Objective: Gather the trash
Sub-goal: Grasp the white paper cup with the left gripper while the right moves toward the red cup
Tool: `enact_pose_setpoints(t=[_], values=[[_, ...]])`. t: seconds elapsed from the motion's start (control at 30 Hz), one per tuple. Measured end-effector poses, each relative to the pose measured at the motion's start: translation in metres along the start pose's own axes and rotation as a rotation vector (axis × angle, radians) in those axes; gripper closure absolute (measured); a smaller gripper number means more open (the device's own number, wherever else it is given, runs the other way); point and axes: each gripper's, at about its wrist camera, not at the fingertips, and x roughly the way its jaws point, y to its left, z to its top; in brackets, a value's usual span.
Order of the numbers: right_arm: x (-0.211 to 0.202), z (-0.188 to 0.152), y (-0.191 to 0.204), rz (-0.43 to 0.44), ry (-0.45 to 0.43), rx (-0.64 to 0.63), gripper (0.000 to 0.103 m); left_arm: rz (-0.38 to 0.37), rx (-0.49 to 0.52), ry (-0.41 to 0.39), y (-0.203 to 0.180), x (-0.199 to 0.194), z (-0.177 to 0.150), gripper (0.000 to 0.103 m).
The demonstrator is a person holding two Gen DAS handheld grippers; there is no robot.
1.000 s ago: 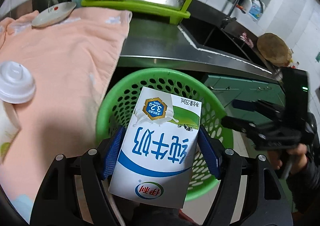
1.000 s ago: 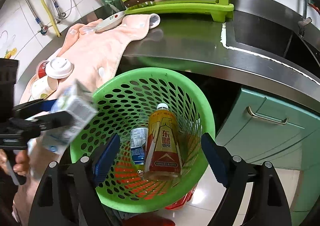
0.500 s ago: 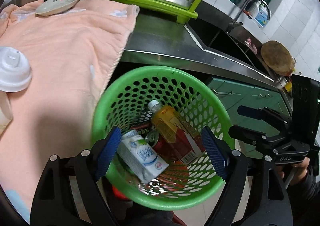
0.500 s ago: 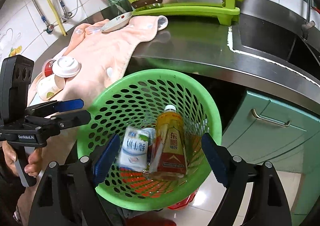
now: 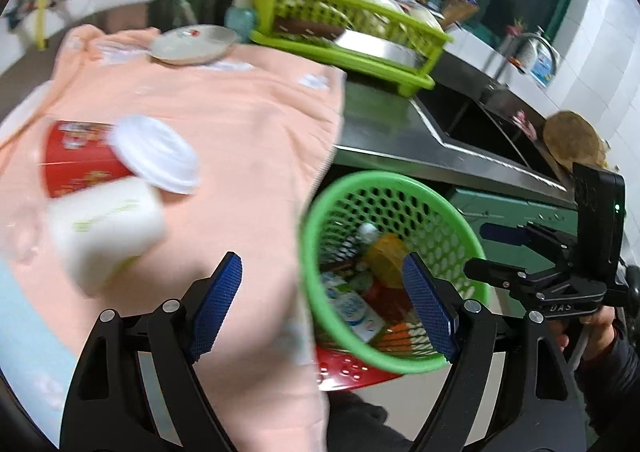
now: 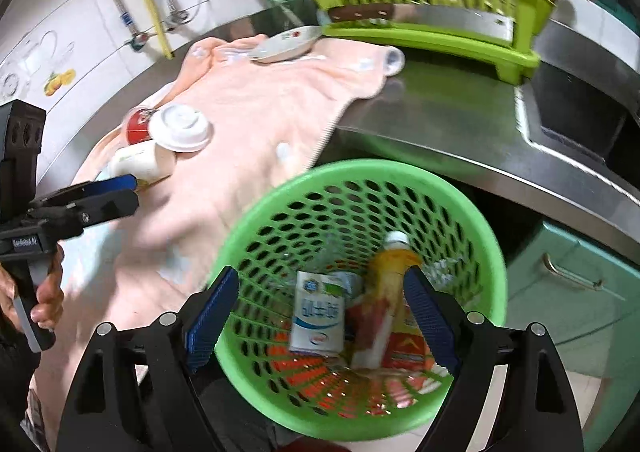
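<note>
Milk carton [image 6: 318, 316] now lying in green basket [image 6: 280, 207] — we are swinging left hand-held gripper [image 5: 320, 308], wide open and empty, toward cups [image 5: 104, 219] on table; right hand-held gripper [image 6: 320, 316] also open, empty.

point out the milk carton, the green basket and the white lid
milk carton [image 6: 318, 318], right wrist view, front face
green basket [image 6: 280, 193], right wrist view, upper left rim
white lid [image 6: 181, 128], right wrist view, domed top

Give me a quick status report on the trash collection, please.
Left gripper open, empty, over the pink towel. Right gripper open above the green basket. Milk carton binned; cups remain. Nothing blocking.
</note>
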Motion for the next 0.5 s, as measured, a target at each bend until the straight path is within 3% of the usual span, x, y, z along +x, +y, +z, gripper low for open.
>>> enact_pose_setpoints(t=[0.3,0.5], values=[[0.013,0.021,0.047,0.047,-0.005,-0.096,0.021,0.146,-0.139,-0.103,0.074,-0.051,-0.001,0.022],[0.027,0.036,0.068,0.071,0.001,-0.135,0.021,0.167,-0.209,-0.084,0.104,-0.042,-0.007,0.022]])
